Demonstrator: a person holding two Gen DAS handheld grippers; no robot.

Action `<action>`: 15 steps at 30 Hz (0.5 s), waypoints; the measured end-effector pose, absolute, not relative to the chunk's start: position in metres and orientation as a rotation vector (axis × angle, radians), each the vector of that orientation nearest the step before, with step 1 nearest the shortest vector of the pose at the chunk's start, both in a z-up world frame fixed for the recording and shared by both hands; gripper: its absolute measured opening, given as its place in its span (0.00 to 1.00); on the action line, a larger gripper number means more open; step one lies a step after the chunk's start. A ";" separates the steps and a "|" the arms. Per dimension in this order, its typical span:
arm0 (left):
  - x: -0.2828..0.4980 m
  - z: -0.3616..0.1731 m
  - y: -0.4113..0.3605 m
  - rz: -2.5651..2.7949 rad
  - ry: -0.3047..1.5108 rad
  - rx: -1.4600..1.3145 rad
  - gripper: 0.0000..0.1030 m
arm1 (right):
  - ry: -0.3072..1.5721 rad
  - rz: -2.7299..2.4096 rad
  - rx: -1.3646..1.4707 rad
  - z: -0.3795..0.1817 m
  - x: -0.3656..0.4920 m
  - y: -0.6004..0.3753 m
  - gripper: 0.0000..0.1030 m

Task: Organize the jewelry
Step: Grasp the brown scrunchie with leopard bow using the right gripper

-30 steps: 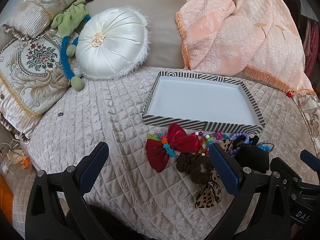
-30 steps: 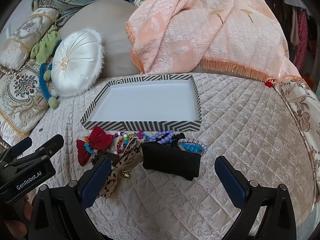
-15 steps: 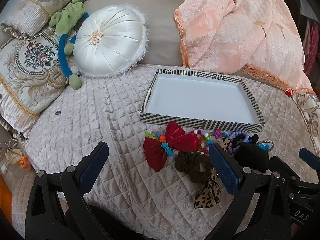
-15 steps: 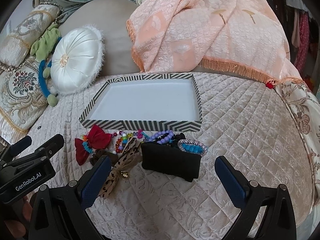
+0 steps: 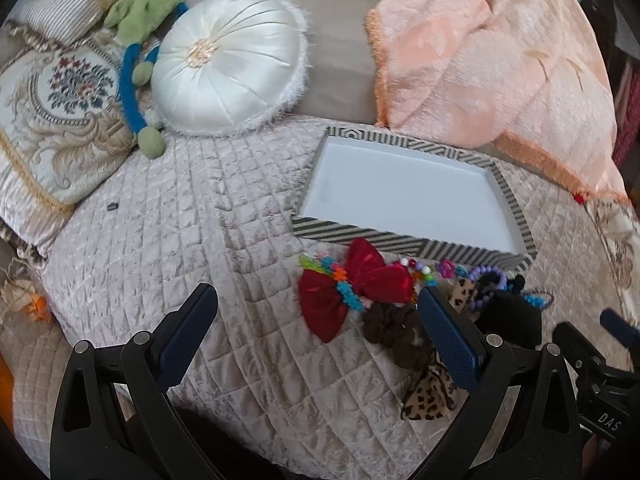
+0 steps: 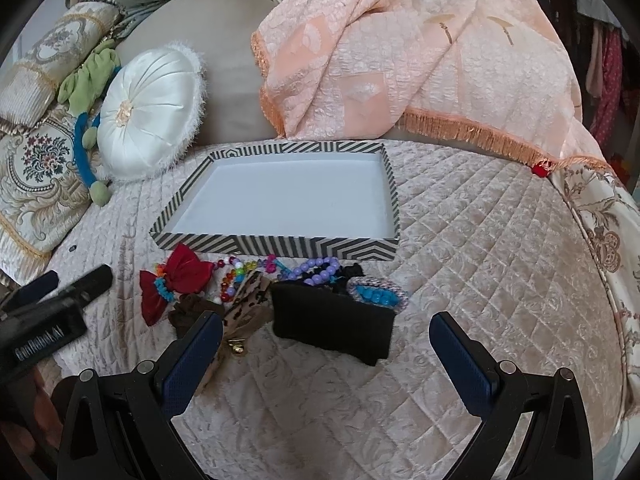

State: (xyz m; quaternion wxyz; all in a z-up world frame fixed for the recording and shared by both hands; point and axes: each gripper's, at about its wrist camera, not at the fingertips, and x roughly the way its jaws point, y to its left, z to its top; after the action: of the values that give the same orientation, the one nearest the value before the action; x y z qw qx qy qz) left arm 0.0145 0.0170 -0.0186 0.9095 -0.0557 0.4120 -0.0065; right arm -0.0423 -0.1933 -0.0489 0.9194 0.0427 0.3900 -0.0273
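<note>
A striped black-and-white tray (image 5: 404,241) (image 6: 276,245) with a bare white floor lies on the quilted bed. Along its near wall sits a heap of accessories: a red bow (image 5: 352,284) (image 6: 176,280), a brown scrunchie (image 5: 394,330) (image 6: 192,308), a leopard-print bow (image 5: 430,394) (image 6: 250,308), coloured bead bracelets (image 6: 236,276), purple beads (image 6: 316,270), a blue-bead bracelet (image 6: 376,296) and a black pouch (image 5: 508,316) (image 6: 332,326). My left gripper (image 5: 316,324) stands open, low, just left of the heap. My right gripper (image 6: 326,350) is open, hovering before the black pouch.
A round white cushion (image 5: 228,68) (image 6: 150,108), embroidered pillows (image 5: 52,120) and a green-and-blue plush toy (image 5: 138,60) lie at the back left. A peach fringed blanket (image 5: 492,64) (image 6: 400,52) is draped behind the tray. Bare quilt (image 6: 500,280) spreads to the right.
Both grippers have crept slightly forward and the left view has swung a little to the left, with motion blur. Both stay open and the objects have not moved.
</note>
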 end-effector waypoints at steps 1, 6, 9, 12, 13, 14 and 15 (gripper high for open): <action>0.017 -0.019 0.022 -0.011 0.859 -0.129 0.98 | 0.802 -0.055 0.091 -0.050 -0.042 -0.196 1.00; 0.027 -0.024 0.035 0.019 0.880 -0.132 0.98 | 0.824 -0.040 0.115 -0.059 -0.040 -0.209 1.00; 0.032 -0.030 0.040 0.026 0.901 -0.130 0.98 | 0.834 0.001 0.138 -0.064 -0.042 -0.210 1.00; 0.039 -0.039 0.047 0.035 0.938 -0.154 0.98 | 0.848 0.063 0.144 -0.071 -0.042 -0.201 0.97; 0.041 -0.041 0.049 0.043 0.941 -0.158 0.98 | 0.856 0.086 0.146 -0.073 -0.041 -0.197 0.91; 0.042 -0.043 0.051 0.052 0.946 -0.157 0.98 | 0.867 0.111 0.155 -0.076 -0.039 -0.192 0.84; 0.043 -0.045 0.052 0.062 0.951 -0.155 0.98 | 0.877 0.133 0.168 -0.079 -0.038 -0.188 0.80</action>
State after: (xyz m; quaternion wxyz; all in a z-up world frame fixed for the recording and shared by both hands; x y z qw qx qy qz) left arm 0.0427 0.0525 -0.0452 0.8857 -0.0746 0.4573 0.0300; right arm -0.0380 -0.1877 -0.0795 0.8999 0.0813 0.4236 0.0645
